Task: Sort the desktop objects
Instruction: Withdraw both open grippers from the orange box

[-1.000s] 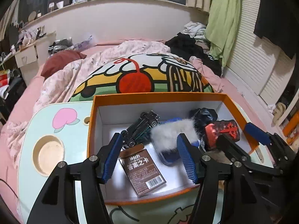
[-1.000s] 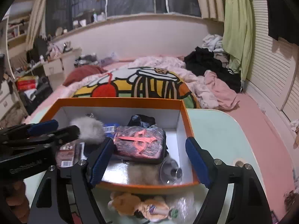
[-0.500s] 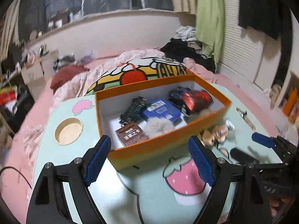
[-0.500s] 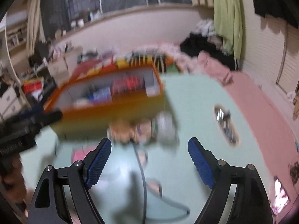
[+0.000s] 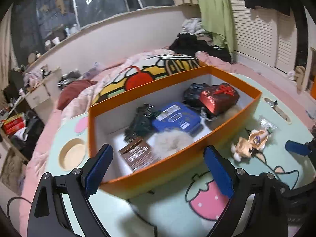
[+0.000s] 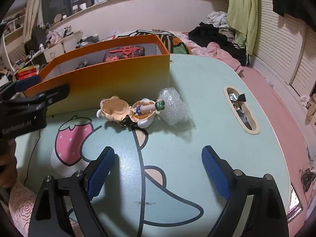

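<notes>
An orange box (image 5: 199,75) stands on the mint cartoon table (image 5: 169,213). It holds a red pouch (image 5: 219,98), a blue case (image 5: 177,119), a dark toy car (image 5: 140,124), a brown card box (image 5: 139,155) and a fluffy ball (image 5: 171,141). My left gripper (image 5: 158,167) is open and empty in front of the box. My right gripper (image 6: 158,169) is open and empty over the table. Ahead of it, beside the box (image 6: 110,79), lie an open tan toy shell (image 6: 126,112) and a bubble-wrap bundle (image 6: 173,106). The shell also shows in the left wrist view (image 5: 250,143).
A round cup hole (image 5: 73,154) is at the table's left. A slot (image 6: 241,108) on the right holds foil wrappers. The left gripper shows in the right wrist view (image 6: 29,100). A bed with a cartoon blanket (image 5: 158,69) and clothes lies behind.
Both grippers have pulled back from over the box to the near part of the table. The right gripper has swung right and now faces the toy shell.
</notes>
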